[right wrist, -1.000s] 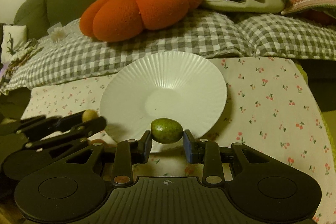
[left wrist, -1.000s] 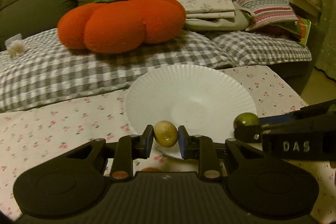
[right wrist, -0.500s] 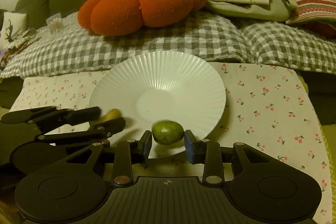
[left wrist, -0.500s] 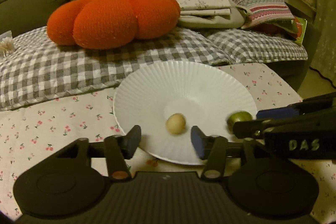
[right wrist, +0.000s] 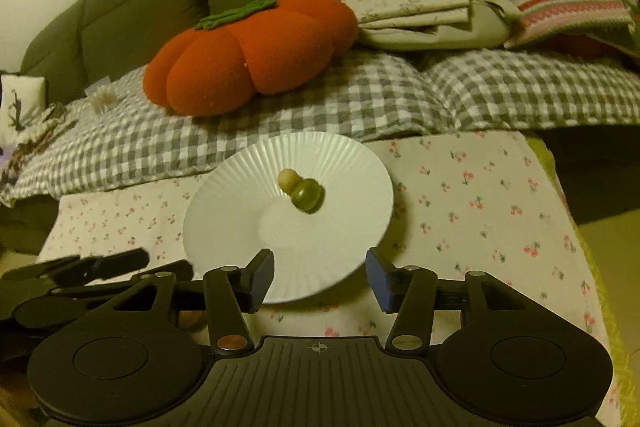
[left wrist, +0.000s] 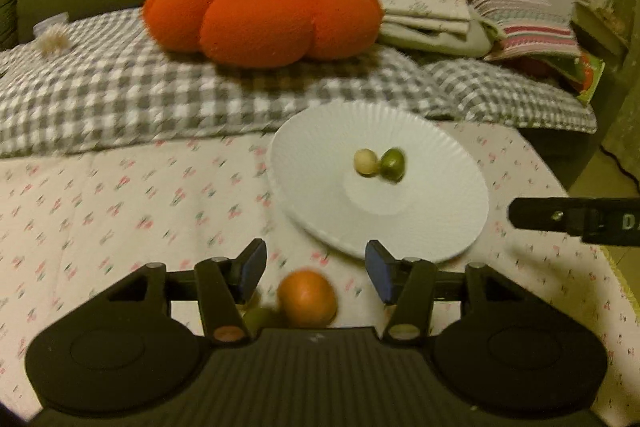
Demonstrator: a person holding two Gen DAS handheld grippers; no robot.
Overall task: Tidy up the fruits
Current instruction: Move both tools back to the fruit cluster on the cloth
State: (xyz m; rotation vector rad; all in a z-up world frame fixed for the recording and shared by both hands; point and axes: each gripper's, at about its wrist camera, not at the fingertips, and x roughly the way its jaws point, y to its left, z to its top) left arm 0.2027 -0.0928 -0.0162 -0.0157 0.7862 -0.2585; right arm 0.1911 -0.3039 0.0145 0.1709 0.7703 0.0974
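A white ribbed plate (left wrist: 420, 223) (right wrist: 224, 223) sits on the cherry-print cloth. On it lie a small pale fruit (left wrist: 365, 161) (right wrist: 287, 179) and a green fruit (left wrist: 393, 164) (right wrist: 307, 195), touching. My left gripper (left wrist: 316, 267) is open and empty, pulled back from the plate. An orange fruit (left wrist: 307, 297) lies on the cloth between its fingers, with a greenish fruit (left wrist: 259, 319) beside it, partly hidden. My right gripper (right wrist: 319, 277) is open and empty over the plate's near rim. It also shows at the right edge of the left wrist view (left wrist: 576, 217).
A table with cherry-print cloth (left wrist: 120, 211) (right wrist: 480, 195) stands before a sofa with checked cushions (left wrist: 120, 99), an orange pumpkin pillow (left wrist: 264, 19) (right wrist: 248, 55) and folded linens (left wrist: 440, 11). The table's right edge (right wrist: 576, 227) drops to the floor.
Both grippers opened and let go of their fruits, which now lie together on the plate. Both grippers drew back and up. The orange fruit came into the left wrist view.
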